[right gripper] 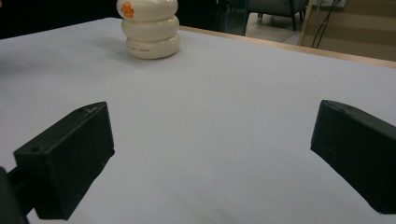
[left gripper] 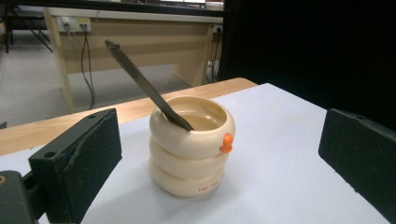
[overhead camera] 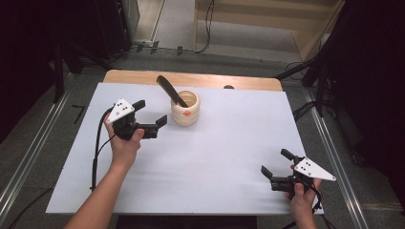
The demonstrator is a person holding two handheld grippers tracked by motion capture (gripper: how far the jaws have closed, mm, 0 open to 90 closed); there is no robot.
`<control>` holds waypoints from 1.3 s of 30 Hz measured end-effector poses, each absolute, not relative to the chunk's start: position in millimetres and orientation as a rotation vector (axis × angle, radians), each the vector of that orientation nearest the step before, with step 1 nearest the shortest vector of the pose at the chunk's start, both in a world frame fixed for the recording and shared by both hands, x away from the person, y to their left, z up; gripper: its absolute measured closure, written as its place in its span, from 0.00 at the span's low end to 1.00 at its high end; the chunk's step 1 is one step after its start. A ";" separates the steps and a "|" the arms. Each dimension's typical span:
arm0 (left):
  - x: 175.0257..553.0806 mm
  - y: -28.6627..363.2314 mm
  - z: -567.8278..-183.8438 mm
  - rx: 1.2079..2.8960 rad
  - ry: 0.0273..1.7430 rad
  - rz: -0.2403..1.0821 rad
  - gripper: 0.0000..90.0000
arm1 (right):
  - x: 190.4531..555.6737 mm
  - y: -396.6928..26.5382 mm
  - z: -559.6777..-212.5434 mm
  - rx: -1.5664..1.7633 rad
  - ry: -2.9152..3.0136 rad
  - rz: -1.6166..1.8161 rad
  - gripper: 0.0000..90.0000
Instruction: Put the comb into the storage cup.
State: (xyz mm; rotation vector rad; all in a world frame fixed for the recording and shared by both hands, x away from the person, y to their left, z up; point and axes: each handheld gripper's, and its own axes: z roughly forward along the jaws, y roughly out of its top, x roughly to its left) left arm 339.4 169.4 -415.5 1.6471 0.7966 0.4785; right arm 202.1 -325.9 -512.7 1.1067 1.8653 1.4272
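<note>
Leaning in the cream cup [left gripper: 191, 154], the knife [left gripper: 140, 79] hides its tip (both grippers gape, empty).

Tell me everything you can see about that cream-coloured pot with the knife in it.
The pot is a glossy cream holder, seemingly ceramic or plastic, shaped like three stacked rings, with a small orange knob on its top ring and tiny lettering near the base. It stands upright on the white table cover, toward the far edge. A dark serrated knife leans inside against its rim. The left gripper is open nearby, not touching it.
</note>
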 end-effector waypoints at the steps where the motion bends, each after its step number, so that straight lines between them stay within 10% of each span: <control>1: 337.0 171.6 -416.3 1.645 0.799 0.478 0.00 | 202.2 -325.8 -512.8 1.106 1.866 1.425 0.00; 39: 241.2 272.1 -460.3 1.612 0.899 0.594 0.00 | 204.1 -325.3 -514.8 1.147 1.848 1.392 0.00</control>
